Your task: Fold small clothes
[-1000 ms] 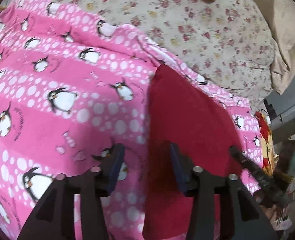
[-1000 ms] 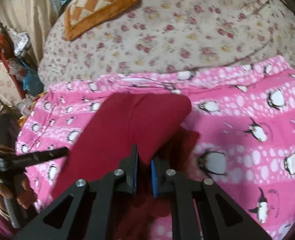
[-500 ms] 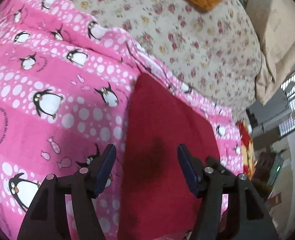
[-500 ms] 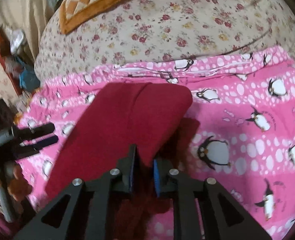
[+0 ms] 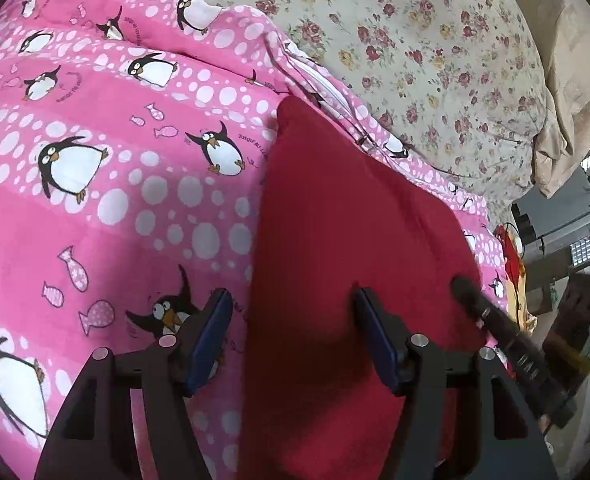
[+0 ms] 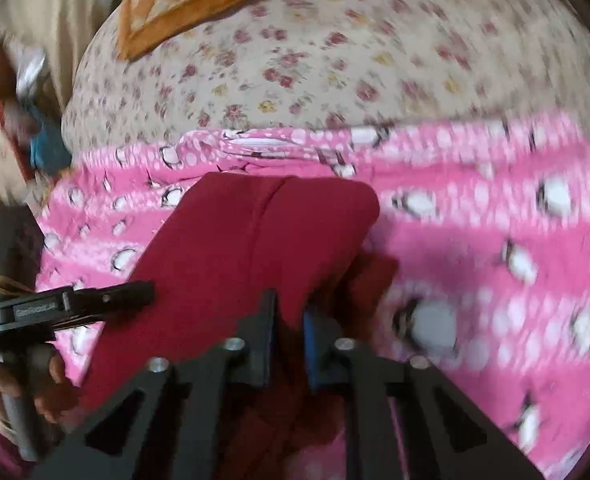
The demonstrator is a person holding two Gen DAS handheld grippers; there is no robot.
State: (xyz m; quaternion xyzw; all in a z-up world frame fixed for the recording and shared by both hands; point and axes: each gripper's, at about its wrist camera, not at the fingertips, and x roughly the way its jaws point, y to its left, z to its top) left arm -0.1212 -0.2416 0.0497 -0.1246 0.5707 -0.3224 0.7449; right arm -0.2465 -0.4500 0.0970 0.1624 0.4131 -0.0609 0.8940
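A dark red garment (image 5: 347,220) lies folded lengthwise on a pink penguin blanket (image 5: 107,216). My left gripper (image 5: 295,320) hovers low over its near left edge. Its jaws are opening, with cloth below and between them, and the pads press on nothing. In the right wrist view the same red garment (image 6: 255,240) has its right side lifted and doubled over. My right gripper (image 6: 289,320) is closing its jaws on a bunched fold there, and cloth is pinched between the blue pads. The left gripper's fingers (image 6: 107,298) reach over the garment's left edge.
A floral bedspread (image 5: 435,60) covers the bed beyond the pink blanket (image 6: 475,240). An orange checked cushion (image 6: 183,4) lies at the far left. A hand (image 6: 51,384) grips the left tool's handle. Cluttered furniture (image 5: 555,240) stands past the bed's edge.
The left gripper's jaws have widened, and it has sunk closer to the red garment, which now fills more of its view. The right gripper keeps its pinch, and its view has blurred with motion.
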